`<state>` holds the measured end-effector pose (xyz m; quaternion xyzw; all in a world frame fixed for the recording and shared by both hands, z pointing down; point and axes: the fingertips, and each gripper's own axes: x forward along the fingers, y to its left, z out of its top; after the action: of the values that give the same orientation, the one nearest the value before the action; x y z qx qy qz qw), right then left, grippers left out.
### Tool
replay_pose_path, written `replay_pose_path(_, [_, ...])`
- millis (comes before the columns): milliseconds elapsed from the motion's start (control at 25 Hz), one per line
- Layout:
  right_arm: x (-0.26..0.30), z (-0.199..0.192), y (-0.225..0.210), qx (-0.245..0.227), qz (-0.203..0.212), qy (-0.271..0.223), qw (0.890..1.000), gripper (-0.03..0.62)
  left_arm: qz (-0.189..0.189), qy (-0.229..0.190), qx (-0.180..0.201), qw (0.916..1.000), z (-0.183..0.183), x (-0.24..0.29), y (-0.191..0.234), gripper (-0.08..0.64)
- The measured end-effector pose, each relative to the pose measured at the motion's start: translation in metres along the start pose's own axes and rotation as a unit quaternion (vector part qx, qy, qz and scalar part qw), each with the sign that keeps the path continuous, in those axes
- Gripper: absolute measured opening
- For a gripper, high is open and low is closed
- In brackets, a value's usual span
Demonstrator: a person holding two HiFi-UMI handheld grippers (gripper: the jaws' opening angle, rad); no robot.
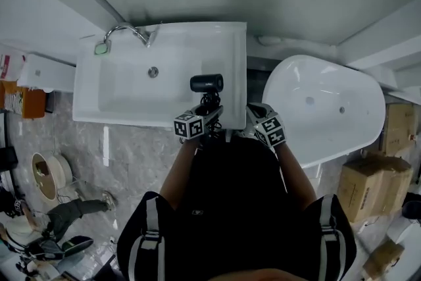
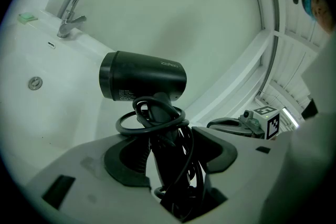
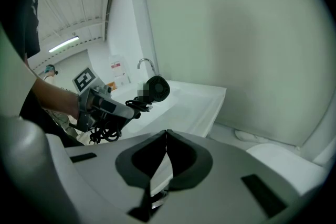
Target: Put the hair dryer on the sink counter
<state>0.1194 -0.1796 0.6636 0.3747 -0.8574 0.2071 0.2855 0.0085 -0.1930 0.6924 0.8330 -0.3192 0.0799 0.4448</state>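
My left claw (image 2: 170,157) pinches the handle of the hair dryer (image 2: 144,81). Its dark padded jaws press on matte black plastic, and the thin, glossy black cord (image 2: 152,118) is looped and bunched around that handle. The dryer's barrel is a short, smooth cylinder lying level above the handle. From the head view, the dryer (image 1: 206,83) hangs over the right end of the sink (image 1: 223,36), a glossy white rectangular basin with a flat tabletop rim. I cannot tell whether it touches. A curved chrome faucet (image 1: 128,31) stands at the sink's back left corner. My right claw (image 3: 166,136) is pressed together on nothing, just off the sink's front right corner. A smooth white oval bathtub (image 1: 329,108) lies right of the sink.
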Motion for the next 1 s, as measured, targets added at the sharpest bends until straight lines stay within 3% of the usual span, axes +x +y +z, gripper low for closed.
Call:
replay_pose_path(240, [0.010,-0.004,-0.008,0.019,-0.008,0.001,1.000,0.059,-0.016,0.026,0.004,0.9995,0.001,0.020,0.011,0.247])
replay_pose_path(520, [0.024,0.003,-0.014,0.029,-0.016,-0.001,0.999,0.058,-0.003,0.051,-0.011,0.9986,0.007,0.036,0.034,0.247])
replay_pose_path(800, [0.032,0.000,-0.012,0.037,-0.007,0.018,0.999,0.060,0.022,0.091,-0.006,0.9956,-0.002,0.051,0.050,0.247])
replay_pose_path(1000, [0.036,-0.001,-0.013,0.043,-0.009,0.023,0.999,0.060,0.068,0.102,-0.025,0.9921,-0.006,0.054,0.063,0.247])
